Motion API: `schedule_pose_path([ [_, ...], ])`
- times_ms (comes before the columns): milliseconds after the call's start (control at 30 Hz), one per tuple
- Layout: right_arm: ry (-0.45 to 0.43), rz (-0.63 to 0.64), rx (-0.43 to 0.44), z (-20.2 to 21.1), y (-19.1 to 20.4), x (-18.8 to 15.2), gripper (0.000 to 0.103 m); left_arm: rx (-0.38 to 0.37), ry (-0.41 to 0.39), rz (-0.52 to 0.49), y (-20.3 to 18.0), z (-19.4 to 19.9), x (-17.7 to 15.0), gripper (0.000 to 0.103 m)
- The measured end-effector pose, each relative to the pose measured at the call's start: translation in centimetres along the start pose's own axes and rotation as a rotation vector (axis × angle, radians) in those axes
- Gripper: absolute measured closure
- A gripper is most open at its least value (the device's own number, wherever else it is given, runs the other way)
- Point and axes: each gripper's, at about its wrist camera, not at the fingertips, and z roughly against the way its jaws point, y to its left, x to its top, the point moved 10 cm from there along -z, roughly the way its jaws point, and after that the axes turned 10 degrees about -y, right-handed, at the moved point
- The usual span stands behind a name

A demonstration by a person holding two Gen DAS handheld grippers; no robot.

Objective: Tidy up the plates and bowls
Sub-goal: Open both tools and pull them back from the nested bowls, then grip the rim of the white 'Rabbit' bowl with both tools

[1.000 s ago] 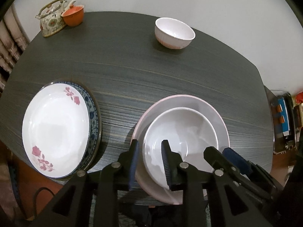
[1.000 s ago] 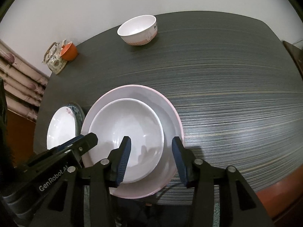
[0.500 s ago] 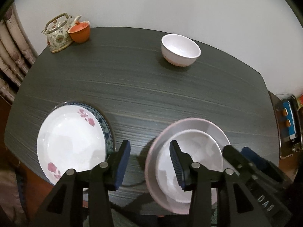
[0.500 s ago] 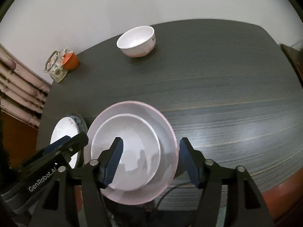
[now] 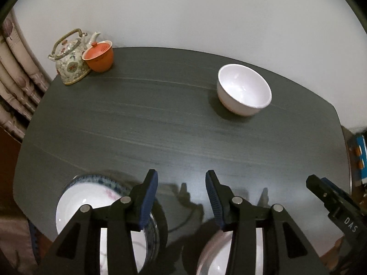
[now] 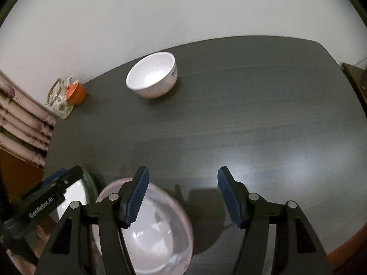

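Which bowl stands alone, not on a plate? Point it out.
The deep white bowl at the table's far side; it sits directly on the table. The shallow bowl near the hand-held grippers rests on the pink plate.

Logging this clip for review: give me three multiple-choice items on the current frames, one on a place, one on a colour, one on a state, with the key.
1. Where does the lone white bowl stand?
A. on the far part of the table
B. stacked on the pink-rimmed plate
C. between a gripper's fingers

2. What colour is the cup beside the teapot?
A. blue
B. orange
C. green

3. How is the right gripper?
A. shut on the bowl
B. shut on a plate
C. open, holding nothing

Answers:
1 A: it sits alone near the wall.
2 B: it is orange against the floral teapot.
3 C: its jaws have just been opening, with only tabletop showing between the fingers.
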Motion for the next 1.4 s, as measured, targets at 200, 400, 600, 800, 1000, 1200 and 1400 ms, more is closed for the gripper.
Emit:
schedule_pose_path([
  [200, 0.015, -0.002, 0.001, -2.7, -1.0, 3.4, 0.043, -0.034, 0.034, 0.052, -0.4, -3.6, 3.3, 0.059],
  [400, 0.033, -0.011, 0.009, -5.5, -1.4, 6.6, 0.043, -0.100, 0.067, 0.116, -1.4, -6.9, 6.8, 0.059],
  [600, 0.037, -0.036, 0.030, -9.2, -0.4, 9.9, 0.043, -0.171, 0.072, 0.162, -2.8, -9.9, 10.2, 0.059],
  [800, 0.048, -0.087, 0.031, -12.5, -0.1, 12.0, 0.044, -0.187, 0.109, 0.156, -4.3, -12.8, 11.1, 0.059],
  [1000, 0.080, -0.092, 0.022, -15.6, 0.4, 12.5, 0.046, -0.172, 0.148, 0.144, -5.1, -14.5, 10.1, 0.059],
  [1200, 0.102, -0.091, 0.010, -17.6, 0.7, 12.1, 0.055, -0.165, 0.124, 0.121, -5.4, -15.3, 10.6, 0.077],
  [1400, 0.129, -0.114, 0.027, -19.0, 1.2, 11.4, 0.077, -0.190, 0.123, 0.108, -6.5, -14.8, 10.4, 0.093],
])
